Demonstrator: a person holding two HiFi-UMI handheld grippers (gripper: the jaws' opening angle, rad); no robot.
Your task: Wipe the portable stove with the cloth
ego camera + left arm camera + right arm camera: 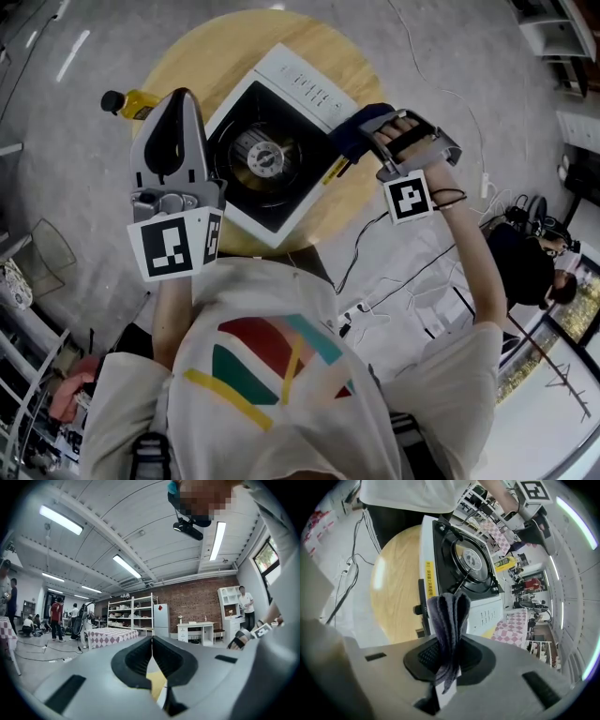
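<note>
Clamping the dark cloth (449, 616) in the right gripper (449, 658), holding it at the right edge of the portable stove (267, 150) on the round wooden table (178, 56). Holding the left gripper (152, 656) clenched on nothing, left of the stove.

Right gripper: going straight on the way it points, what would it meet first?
Likely the yellow-labelled side edge of the white-and-black portable stove, touched first by its folded dark grey cloth; depth unclear.
</note>
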